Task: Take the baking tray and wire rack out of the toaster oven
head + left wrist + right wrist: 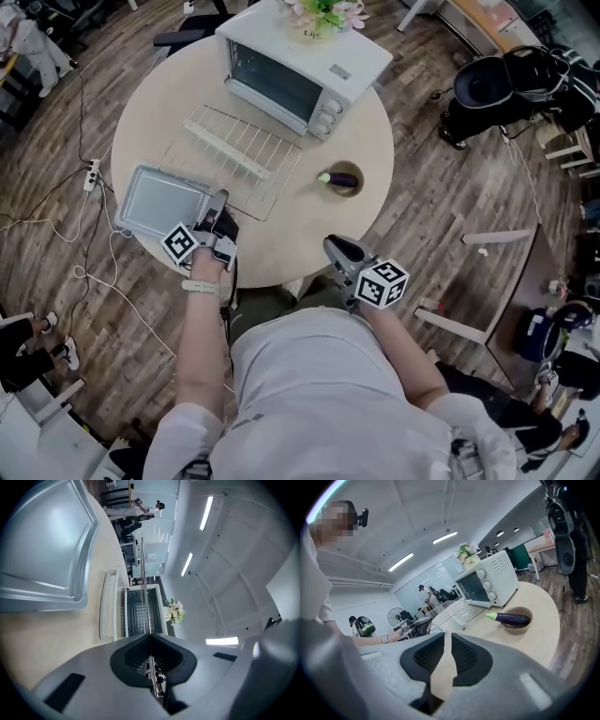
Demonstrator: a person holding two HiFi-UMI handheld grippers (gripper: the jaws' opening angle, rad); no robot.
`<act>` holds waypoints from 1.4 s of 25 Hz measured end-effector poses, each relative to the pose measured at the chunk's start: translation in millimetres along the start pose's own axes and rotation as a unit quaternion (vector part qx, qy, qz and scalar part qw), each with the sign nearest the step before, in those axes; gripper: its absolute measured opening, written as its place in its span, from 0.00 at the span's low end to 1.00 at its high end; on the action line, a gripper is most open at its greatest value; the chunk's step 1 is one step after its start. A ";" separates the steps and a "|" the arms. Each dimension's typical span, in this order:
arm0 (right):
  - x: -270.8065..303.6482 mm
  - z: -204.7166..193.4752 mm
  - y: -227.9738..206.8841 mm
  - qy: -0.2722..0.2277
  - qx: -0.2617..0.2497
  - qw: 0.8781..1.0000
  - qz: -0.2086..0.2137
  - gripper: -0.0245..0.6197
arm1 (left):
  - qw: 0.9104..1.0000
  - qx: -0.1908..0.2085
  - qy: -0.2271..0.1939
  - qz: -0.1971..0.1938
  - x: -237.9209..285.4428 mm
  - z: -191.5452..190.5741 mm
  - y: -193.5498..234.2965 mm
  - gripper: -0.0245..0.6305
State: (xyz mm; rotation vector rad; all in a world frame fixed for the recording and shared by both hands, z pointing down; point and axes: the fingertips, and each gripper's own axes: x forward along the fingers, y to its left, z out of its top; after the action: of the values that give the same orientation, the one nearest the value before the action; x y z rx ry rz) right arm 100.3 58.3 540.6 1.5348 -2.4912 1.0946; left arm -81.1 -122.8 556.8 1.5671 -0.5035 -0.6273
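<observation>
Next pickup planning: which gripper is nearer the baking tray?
Left. The left gripper, shut on the wire rack, is beside the baking tray; the right gripper is at the table's near edge.

White short-sleeved T-shirt point(309, 394), white wrist strap point(200, 286). Grey left gripper point(221, 197) and right gripper point(336, 246), black ribbed pads point(429, 656), black-and-white marker cubes point(382, 281).
</observation>
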 end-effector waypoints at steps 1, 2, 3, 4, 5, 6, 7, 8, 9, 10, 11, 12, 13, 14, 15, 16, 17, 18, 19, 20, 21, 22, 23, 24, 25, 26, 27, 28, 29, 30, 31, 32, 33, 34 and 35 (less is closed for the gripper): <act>-2.0 -2.0 4.4 -0.001 0.001 1.000 -0.002 0.11 | 1.000 -0.006 0.006 0.001 -5.7 -7.1 -1.1 0.04; -4.0 -3.9 8.3 -0.003 0.003 1.000 -0.004 0.11 | 1.000 -0.010 0.012 0.003 -11.0 -13.9 -1.8 0.04; -6.1 -6.1 11.9 -0.006 0.006 1.000 -0.008 0.11 | 1.000 -0.013 0.020 0.005 -16.1 -20.1 -2.2 0.04; -8.5 -8.8 15.5 -0.010 0.011 1.000 -0.012 0.11 | 1.000 -0.013 0.028 0.008 -21.5 -26.4 -2.2 0.04; -11.5 -12.5 19.7 -0.016 0.018 1.000 -0.018 0.11 | 0.999 -0.013 0.037 0.011 -27.9 -33.2 -2.0 0.04; -14.9 -17.5 25.0 -0.022 0.026 0.999 -0.024 0.11 | 0.999 -0.014 0.047 0.014 -35.5 -40.2 -1.7 0.04; -17.9 -23.4 31.1 -0.028 0.032 0.999 -0.030 0.11 | 0.998 -0.015 0.058 0.016 -43.9 -46.8 -1.2 0.04; -20.2 -29.2 37.5 -0.032 0.036 0.998 -0.036 0.11 | 0.997 -0.017 0.068 0.018 -52.3 -52.3 -0.6 0.04; -21.7 -34.5 43.6 -0.035 0.039 0.998 -0.042 0.11 | 0.997 -0.021 0.076 0.020 -60.2 -56.9 0.0 0.04; -23.0 -39.4 49.2 -0.038 0.041 0.997 -0.046 0.11 | 0.996 -0.026 0.083 0.021 -67.3 -61.1 0.7 0.04; -24.8 -44.6 54.5 -0.040 0.044 0.997 -0.049 0.11 | 0.995 -0.030 0.090 0.023 -73.9 -65.8 2.1 0.04; -27.4 -50.3 59.2 -0.042 0.046 0.997 -0.053 0.11 | 0.994 -0.033 0.096 0.025 -80.2 -71.0 4.0 0.04; -30.8 -56.7 63.4 -0.043 0.048 0.996 -0.056 0.11 | 0.994 -0.037 0.102 0.028 -86.4 -76.3 6.1 0.04; -34.5 -63.3 67.2 -0.045 0.051 0.996 -0.060 0.11 | 0.993 -0.039 0.108 0.030 -92.7 -81.1 8.4 0.04; -38.6 -70.2 70.8 -0.047 0.054 0.995 -0.064 0.11 | 0.992 -0.042 0.112 0.033 -99.2 -85.3 10.7 0.04; -43.1 -77.2 74.2 -0.050 0.059 0.995 -0.069 0.11 | 0.992 -0.044 0.117 0.035 -105.7 -89.3 13.0 0.04; -47.8 -84.2 77.0 -0.052 0.063 0.994 -0.074 0.11 | 0.991 -0.047 0.121 0.037 -111.5 -93.3 15.1 0.04; -52.6 -90.6 79.3 -0.055 0.068 0.993 -0.081 0.11 | 0.990 -0.050 0.125 0.039 -116.4 -97.4 17.3 0.04; -57.1 -96.2 81.2 -0.058 0.072 0.992 -0.087 0.11 | 0.989 -0.052 0.130 0.041 -120.4 -101.2 19.6 0.04; -61.3 -101.4 83.2 -0.061 0.077 0.991 -0.092 0.11 | 0.988 -0.054 0.136 0.042 -123.8 -104.9 21.6 0.04; -65.3 -106.4 85.3 -0.064 0.081 0.990 -0.097 0.11 | 0.988 -0.055 0.141 0.043 -126.9 -108.5 23.3 0.04; -68.7 -111.3 87.3 -0.066 0.084 0.989 -0.102 0.11 | 0.987 -0.056 0.147 0.043 -129.9 -112.0 25.0 0.04; -71.8 -115.9 88.9 -0.069 0.086 0.988 -0.107 0.11 | 0.986 -0.056 0.153 0.044 -132.8 -115.4 26.7 0.04; -74.6 -120.2 89.9 -0.071 0.088 0.987 -0.111 0.11 | 0.985 -0.057 0.158 0.044 -135.3 -119.1 27.9 0.04; -77.7 -124.3 90.7 -0.073 0.090 0.987 -0.115 0.11 | 0.984 -0.060 0.162 0.044 -137.5 -123.4 28.6 0.04; -81.1 -128.5 91.5 -0.075 0.094 0.986 -0.119 0.11 | 0.983 -0.062 0.167 0.044 -139.5 -128.0 29.4 0.04; -84.6 -133.0 92.4 -0.078 0.097 0.985 -0.123 0.11 | 0.982 -0.064 0.172 0.044 -141.6 -132.8 30.8 0.04; -87.8 -137.5 93.4 -0.080 0.101 0.984 -0.127 0.11 | 0.981 -0.066 0.177 0.045 -143.7 -137.3 32.9 0.04; -90.6 -141.8 94.4 -0.082 0.105 0.983 -0.131 0.11 | 0.980 -0.068 0.182 0.048 -145.9 -141.2 35.7 0.04; -93.1 -145.7 95.5 -0.083 0.108 0.982 -0.134 0.11 | 0.979 -0.070 0.187 0.052 -148.2 -144.2 38.9 0.04; -95.3 -149.3 96.6 -0.084 0.112 0.981 -0.138 0.11 | 0.977 -0.071 0.191 0.057 -150.3 -146.5 42.4 0.04; -97.5 -152.6 97.4 -0.084 0.115 0.980 -0.141 0.11 | 0.976 -0.071 0.195 0.061 -152.1 -148.1 46.3 0.04; -99.6 -155.7 97.8 -0.085 0.118 0.979 -0.144 0.11 | 0.975 -0.071 0.198 0.066 -153.3 -149.3 50.3 0.04; -101.6 -158.6 97.9 -0.085 0.121 0.978 -0.147 0.11 | 0.975 -0.071 0.200 0.070 -153.9 -150.4 53.8 0.04; -103.3 -161.0 97.6 -0.085 0.123 0.977 -0.149 0.11 | 0.974 -0.071 0.202 0.073 -153.9 -151.3 56.7 0.04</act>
State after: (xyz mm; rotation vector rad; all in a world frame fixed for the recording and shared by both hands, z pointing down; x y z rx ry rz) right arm 23.5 256.4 571.4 2.0691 -2.1791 1.3060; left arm -94.7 86.1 633.8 1.4566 -0.2570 -0.2157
